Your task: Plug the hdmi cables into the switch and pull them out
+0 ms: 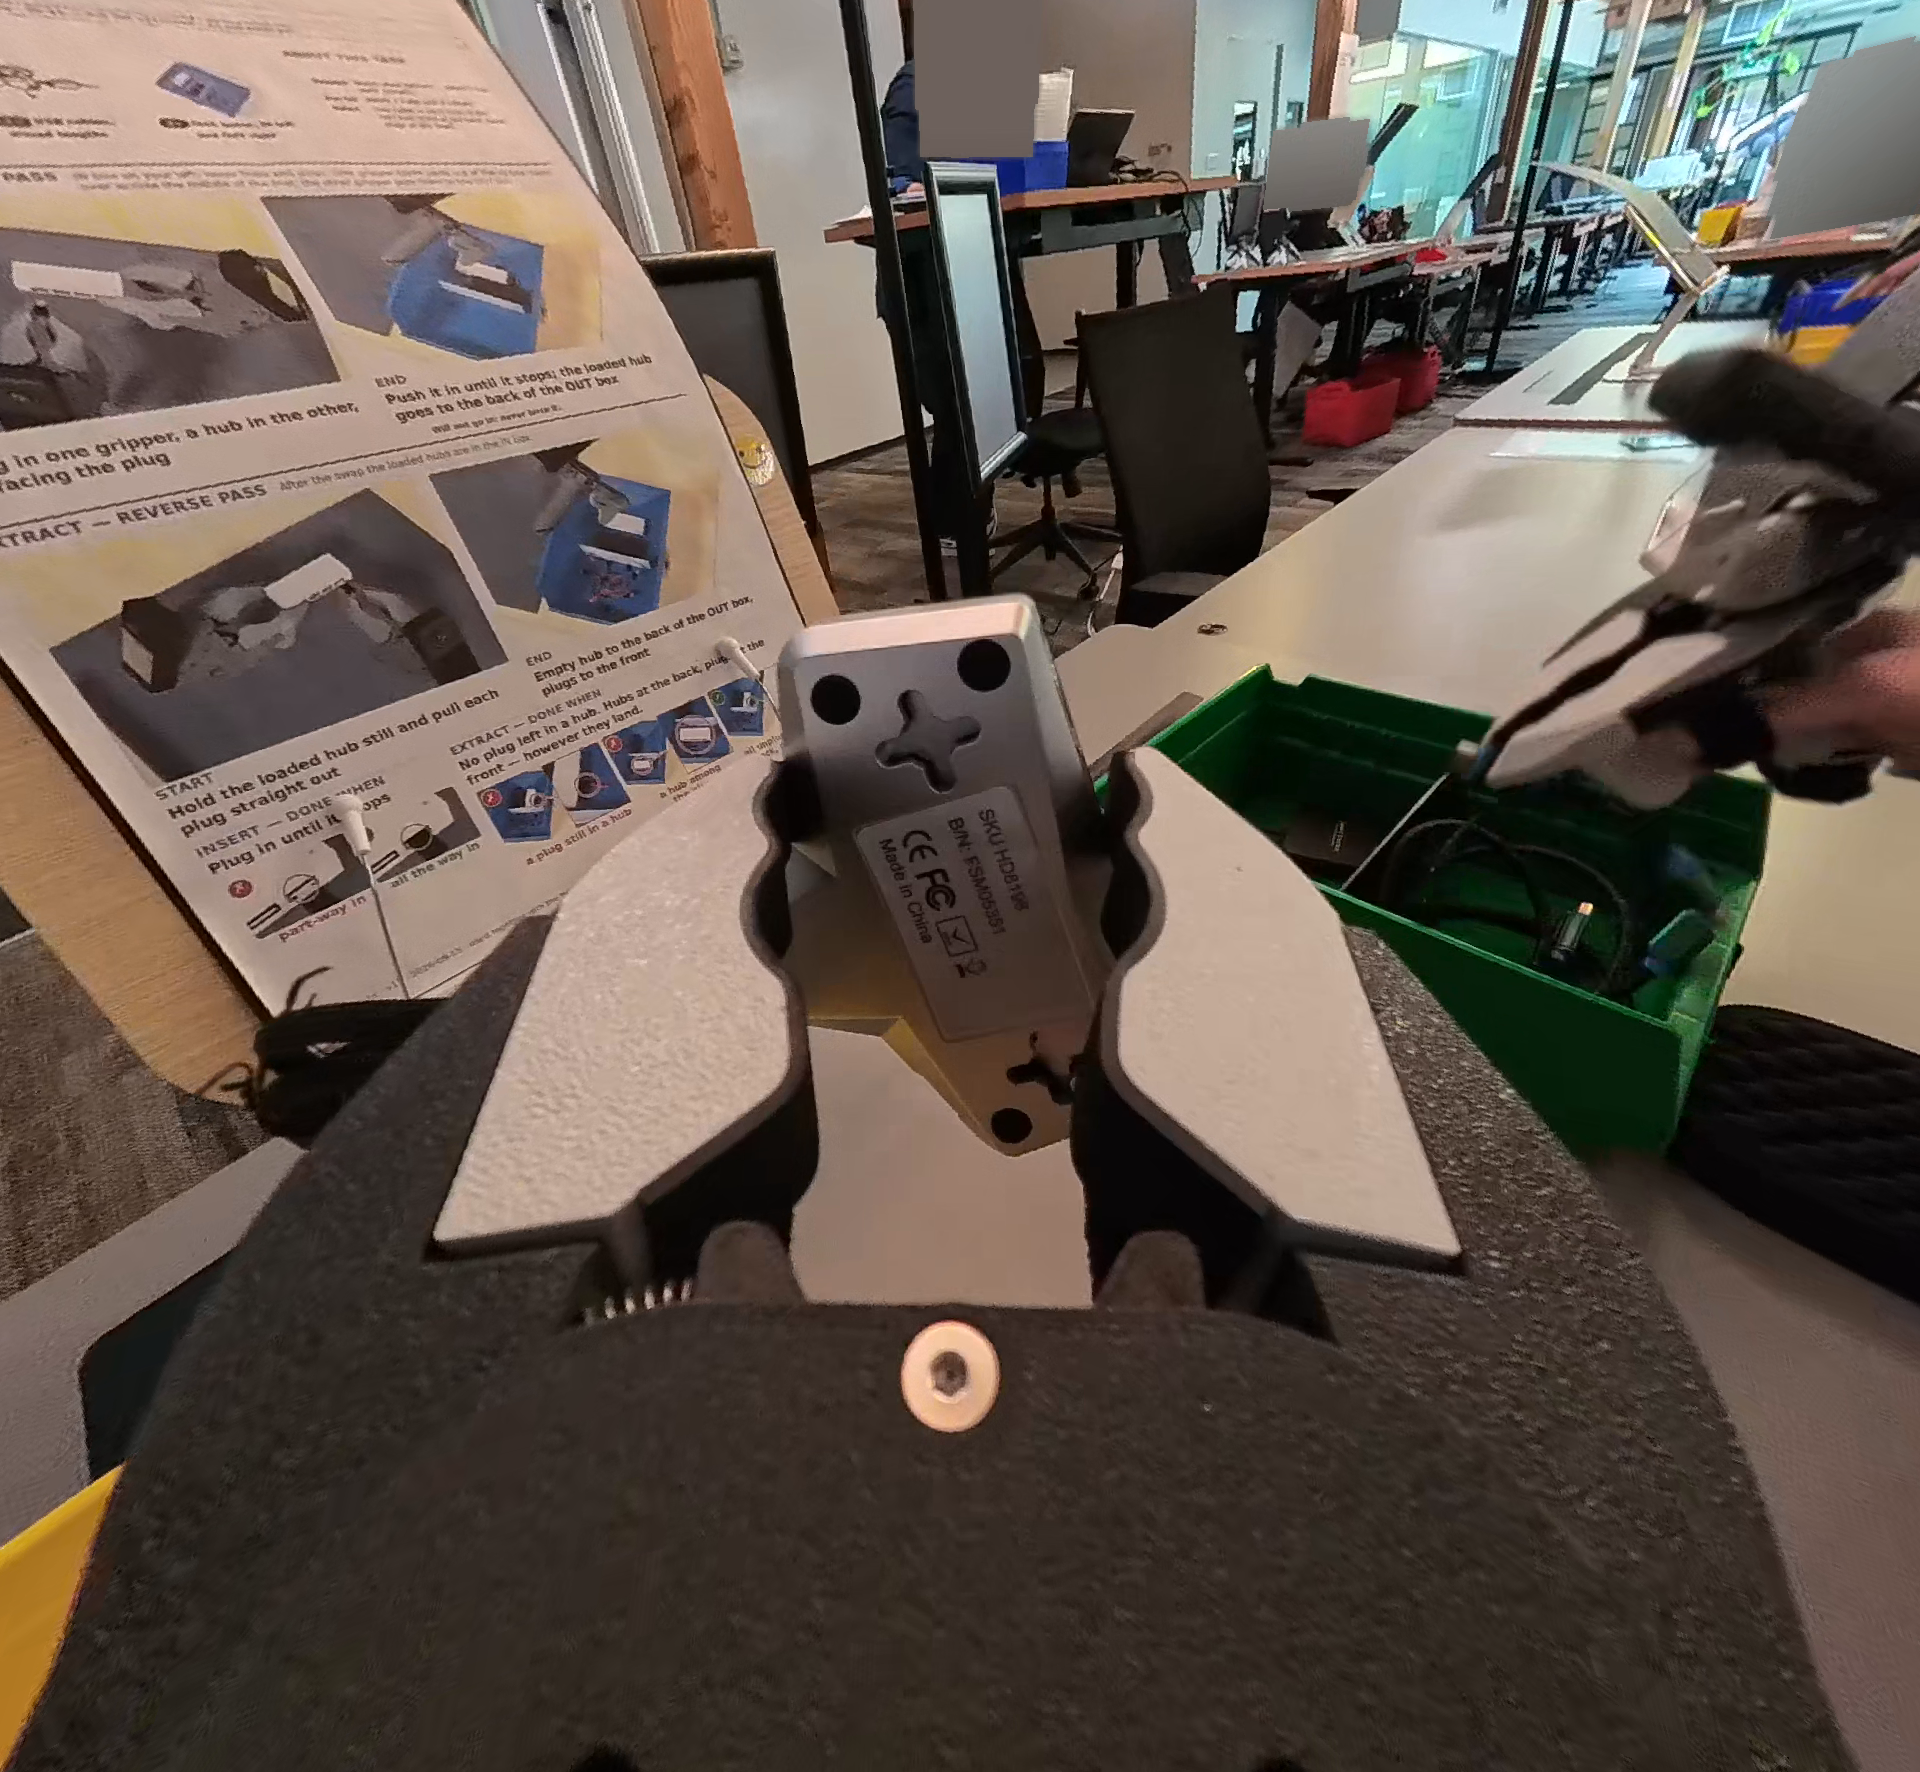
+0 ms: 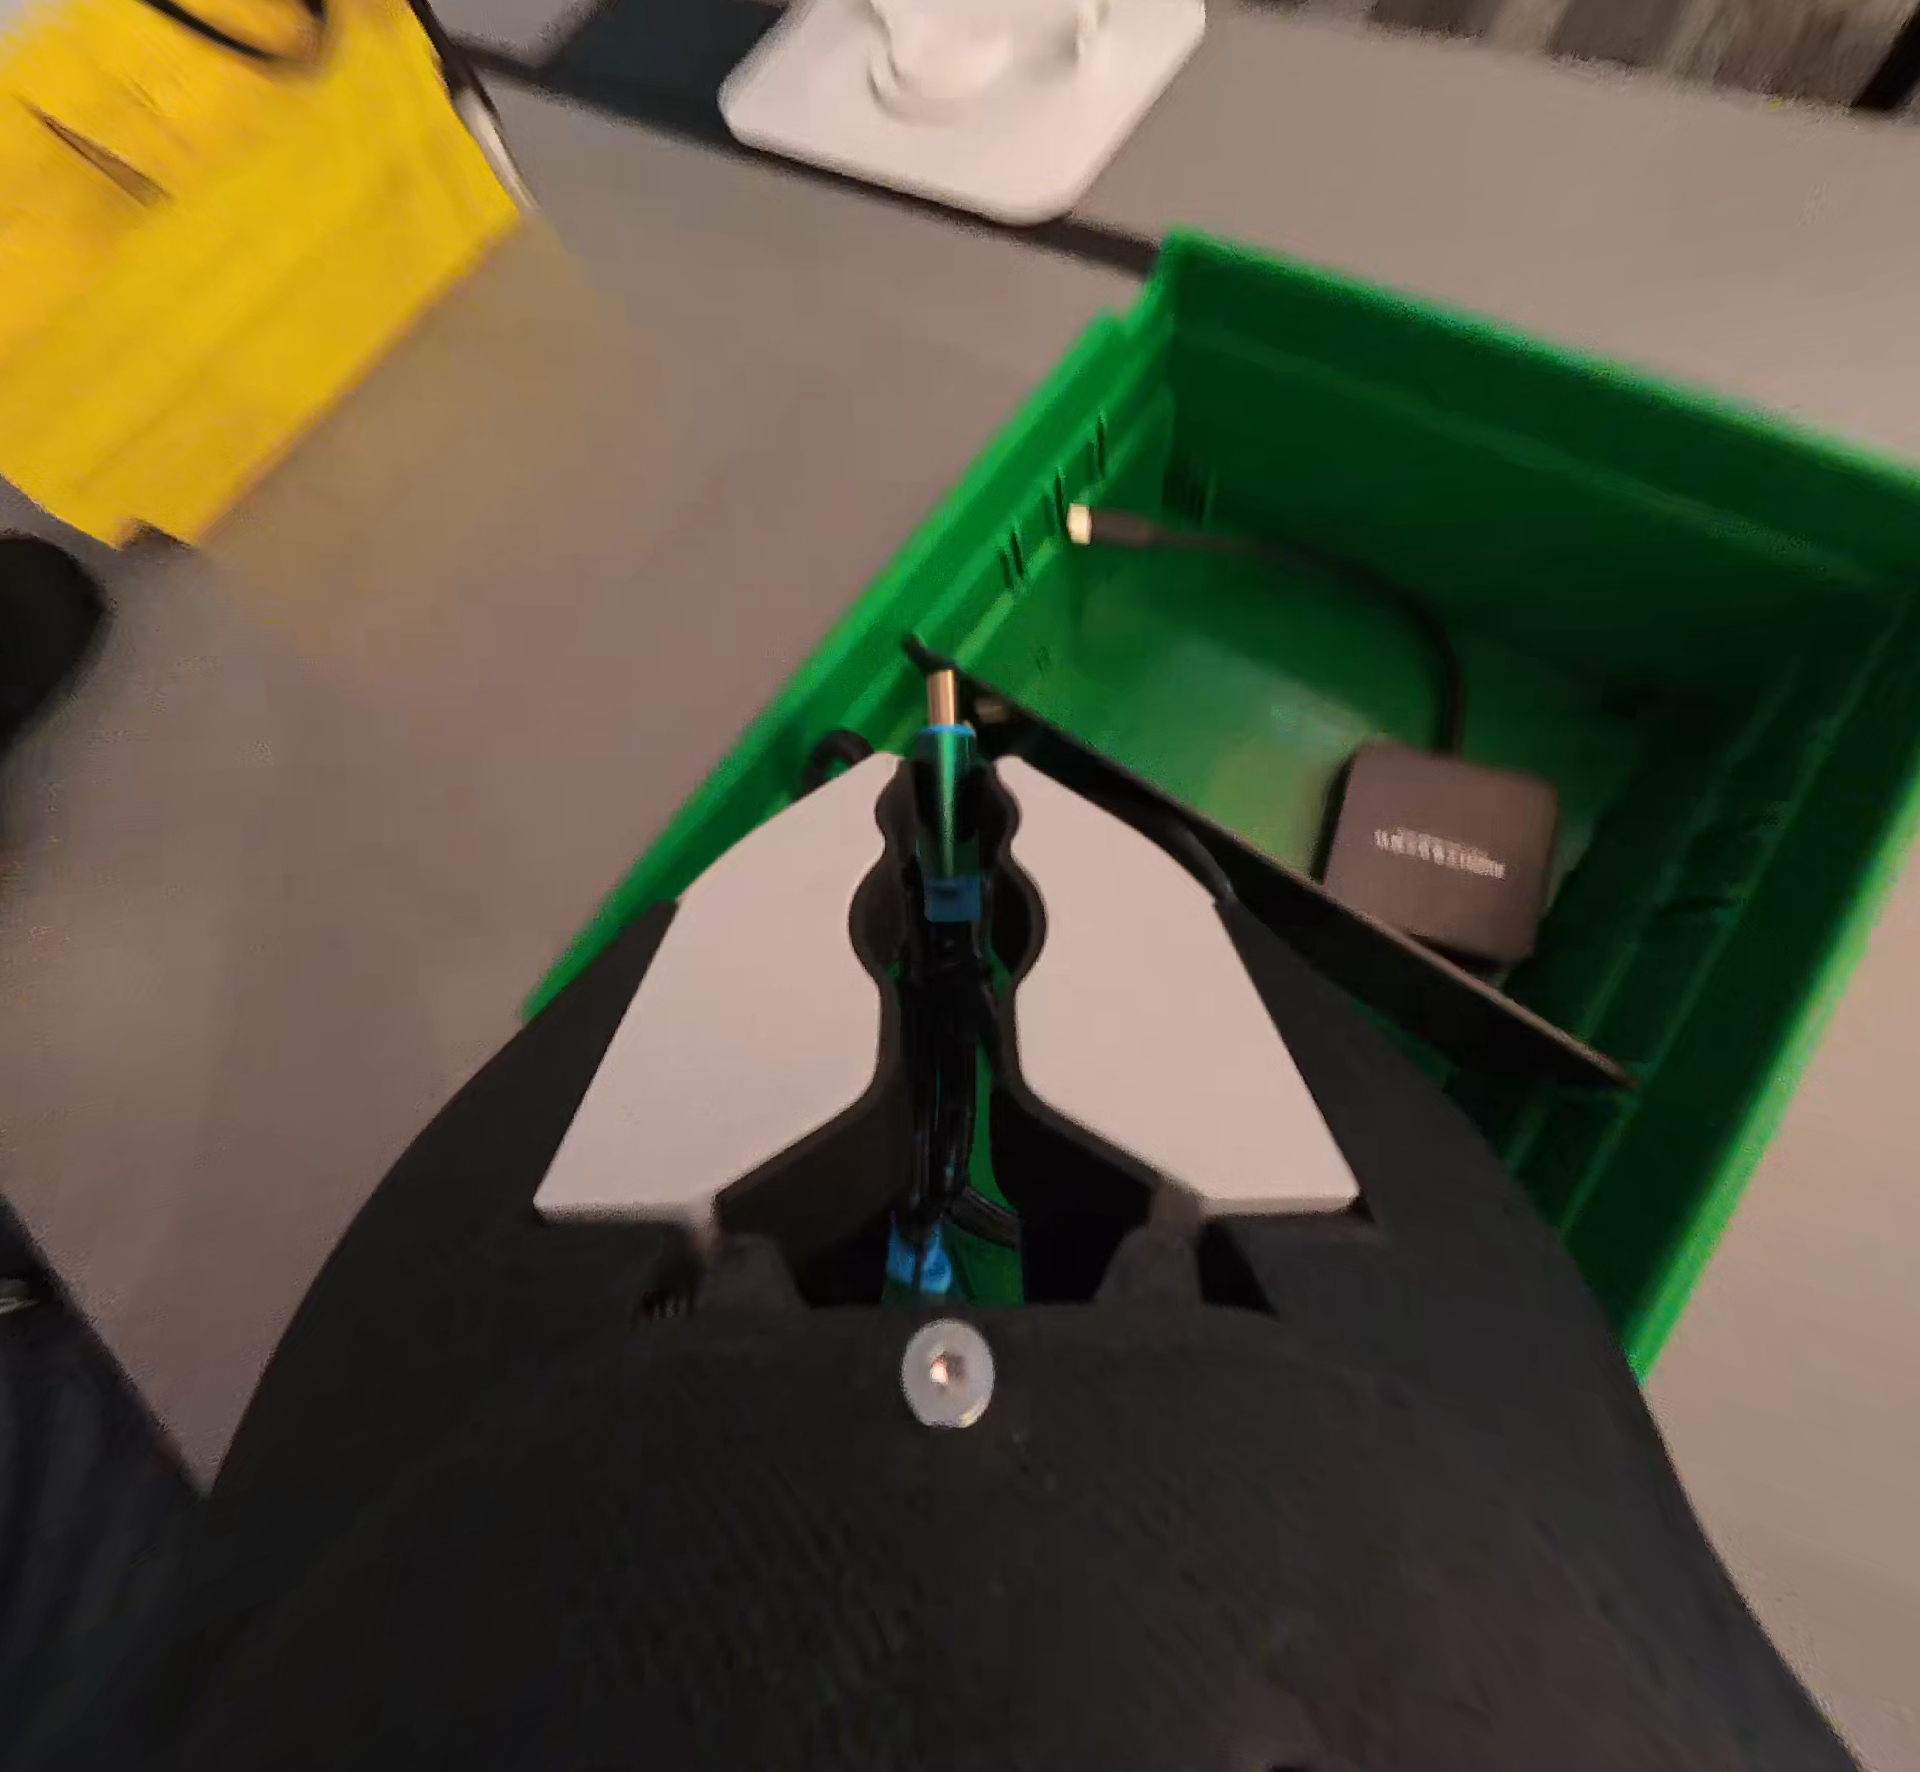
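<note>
The silver HDMI switch [image 1: 940,849] is clamped between the fingers of the left gripper [image 1: 945,839] and raised clear of the table, its labelled underside turned toward the camera. It appears to be held this way so that a port edge, hidden from this view, can be offered to an incoming plug.

The right gripper [image 2: 948,792] is clenched on an HDMI cable plug [image 2: 943,787]; the plug's metal tip projects just beyond the fingertips, presumably so it can be driven straight into a socket. The cable trails back between the fingers. Just ahead of and below these fingertips lies the green bin [image 2: 1039,517], where a black box [image 2: 1439,855] and another cable [image 2: 1247,548] rest.

In the left wrist view, the right gripper [image 1: 1496,756] is seen well apart from the switch, over the green bin [image 1: 1507,1026].
</note>
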